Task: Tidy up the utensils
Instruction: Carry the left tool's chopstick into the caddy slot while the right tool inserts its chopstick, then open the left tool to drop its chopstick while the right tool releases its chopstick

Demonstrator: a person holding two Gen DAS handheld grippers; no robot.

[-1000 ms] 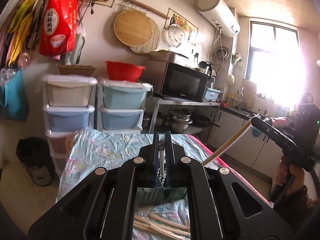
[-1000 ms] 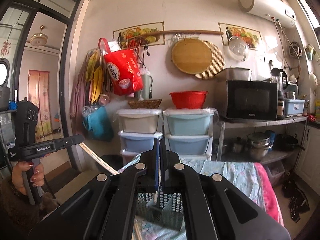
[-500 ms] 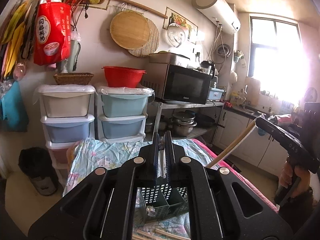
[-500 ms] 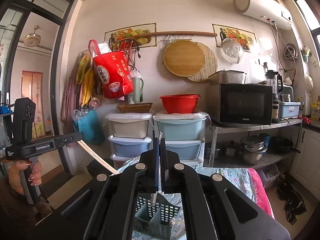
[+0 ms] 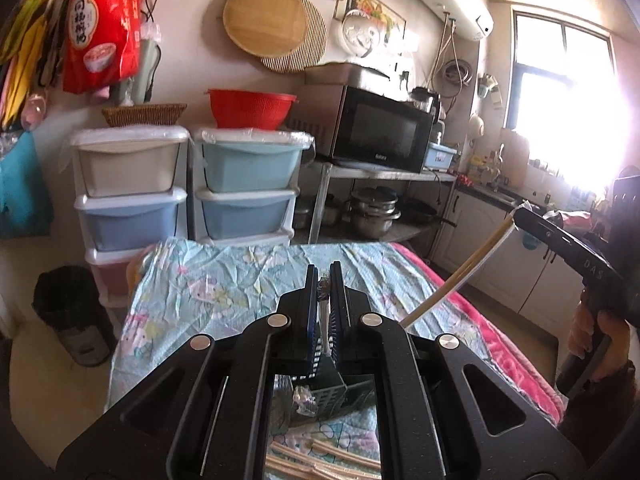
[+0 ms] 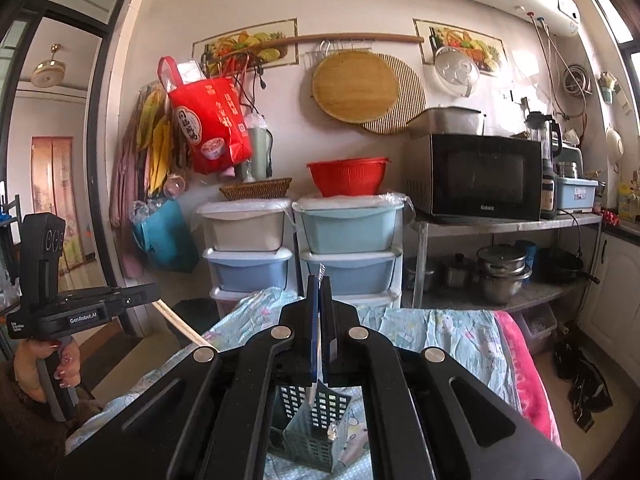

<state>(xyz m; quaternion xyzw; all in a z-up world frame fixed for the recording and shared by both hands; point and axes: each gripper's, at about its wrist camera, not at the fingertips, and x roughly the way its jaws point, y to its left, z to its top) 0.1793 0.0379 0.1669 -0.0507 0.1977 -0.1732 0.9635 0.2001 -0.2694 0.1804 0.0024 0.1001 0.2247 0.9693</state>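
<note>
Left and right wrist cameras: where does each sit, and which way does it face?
Left wrist: on the left tool, facing over the table toward the microwave; the right tool and right hand show at right.
Right wrist: on the right tool, facing the drawers; the left tool and left hand show at left.
Both share the green basket, microwave and drawers.

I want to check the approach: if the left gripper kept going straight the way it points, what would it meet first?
Probably the flowered tablecloth past the fingertips, though depth is hard to judge. The left gripper is shut on a wrapped utensil, and the green basket sits below its line, not ahead of it.
</note>
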